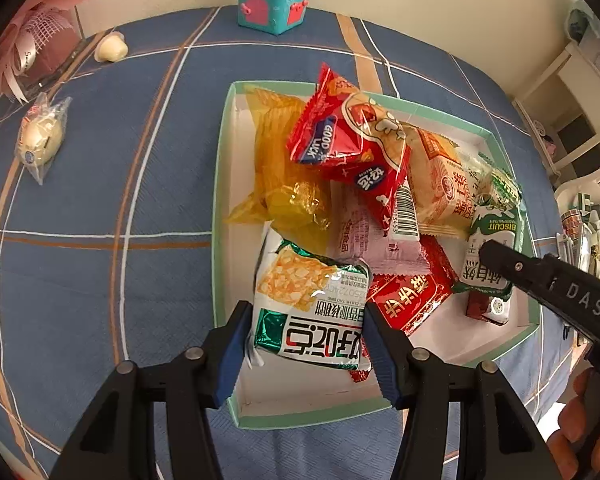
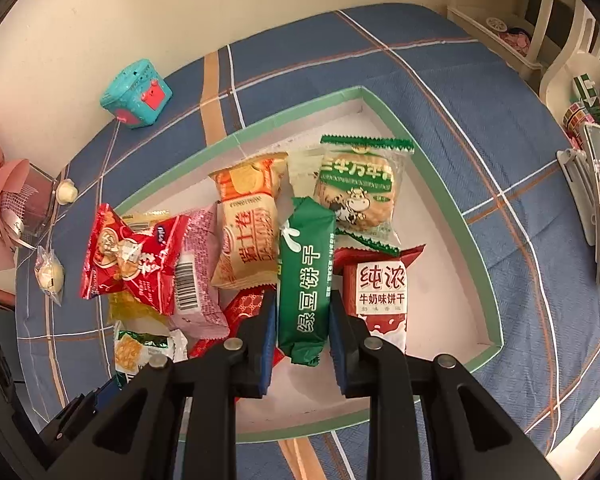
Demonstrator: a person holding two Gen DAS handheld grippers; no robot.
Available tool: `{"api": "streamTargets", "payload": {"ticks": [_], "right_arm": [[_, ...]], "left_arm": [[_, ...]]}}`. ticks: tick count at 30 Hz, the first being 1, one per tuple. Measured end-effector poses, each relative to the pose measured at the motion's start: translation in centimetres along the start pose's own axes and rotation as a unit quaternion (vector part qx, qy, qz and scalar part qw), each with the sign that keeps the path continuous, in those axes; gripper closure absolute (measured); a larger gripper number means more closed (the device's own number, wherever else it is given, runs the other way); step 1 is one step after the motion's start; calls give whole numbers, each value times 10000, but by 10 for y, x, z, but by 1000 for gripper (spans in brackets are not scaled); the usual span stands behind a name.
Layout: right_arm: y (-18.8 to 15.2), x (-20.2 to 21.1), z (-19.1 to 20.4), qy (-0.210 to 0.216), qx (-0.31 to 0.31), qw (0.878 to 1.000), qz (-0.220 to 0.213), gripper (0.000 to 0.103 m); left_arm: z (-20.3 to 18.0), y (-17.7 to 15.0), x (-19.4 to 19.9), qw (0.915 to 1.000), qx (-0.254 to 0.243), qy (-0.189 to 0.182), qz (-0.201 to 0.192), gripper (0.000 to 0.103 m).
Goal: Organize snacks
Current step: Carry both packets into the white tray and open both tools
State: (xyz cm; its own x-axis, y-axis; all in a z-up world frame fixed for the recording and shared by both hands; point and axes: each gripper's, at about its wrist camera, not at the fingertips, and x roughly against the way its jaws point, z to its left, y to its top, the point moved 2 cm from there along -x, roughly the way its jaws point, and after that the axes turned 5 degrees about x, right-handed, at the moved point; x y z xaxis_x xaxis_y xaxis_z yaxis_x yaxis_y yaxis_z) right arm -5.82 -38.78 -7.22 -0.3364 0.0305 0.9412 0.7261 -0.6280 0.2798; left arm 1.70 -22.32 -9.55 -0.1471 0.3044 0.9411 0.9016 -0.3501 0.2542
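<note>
Left gripper: blue-padded jaws pinching a white-and-green foil snack packet with Korean lettering, one pad on each side edge. The packet sits at 6 o'clock inside the shallow white cardboard tray with a mint-green rim, over the near corner.

Right gripper: jaws closed against both long sides of a green mung-bean biscuit packet, held lengthwise. It lies near the tray's middle in the right wrist view.

Tray contents, left wrist view: yellow crinkled cellophane bag at 10 o'clock; red "GOOD LUCK" pouch resting partly on it; orange cracker packet at 2 o'clock; pink wrapper centre, partly covered; red foil packet with gold characters just right of the gripped packet.

Right wrist view: round cow-print biscuit packet with green edging at 12 o'clock; red-and-white milk biscuit packet touching the right jaw.

Outside the tray on the blue plaid tablecloth: clear-wrapped pale pastry at 9 o'clock, teal box with pink doors at 12 o'clock
</note>
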Motion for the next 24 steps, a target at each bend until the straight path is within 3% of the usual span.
{"api": "streamTargets", "payload": {"ticks": [6,9,14,24], "right_arm": [[-3,-4,-3,-69,-61,9999,72,76],[-3,-3,-5,-84,-102,9999,37,66],[-1,-2,-5,-40,-165,9999,-22,49],[5,15,-11,-113,-318,9986,-399,47]], "left_arm": [[-4,0,-3,10000,-2,9,1,43],[-3,0,-5,10000,5,-2,14,36],[-1,-1,-7,10000,43,49,45,34],[0,4,18,9996,125,-44,-251,34]]}}
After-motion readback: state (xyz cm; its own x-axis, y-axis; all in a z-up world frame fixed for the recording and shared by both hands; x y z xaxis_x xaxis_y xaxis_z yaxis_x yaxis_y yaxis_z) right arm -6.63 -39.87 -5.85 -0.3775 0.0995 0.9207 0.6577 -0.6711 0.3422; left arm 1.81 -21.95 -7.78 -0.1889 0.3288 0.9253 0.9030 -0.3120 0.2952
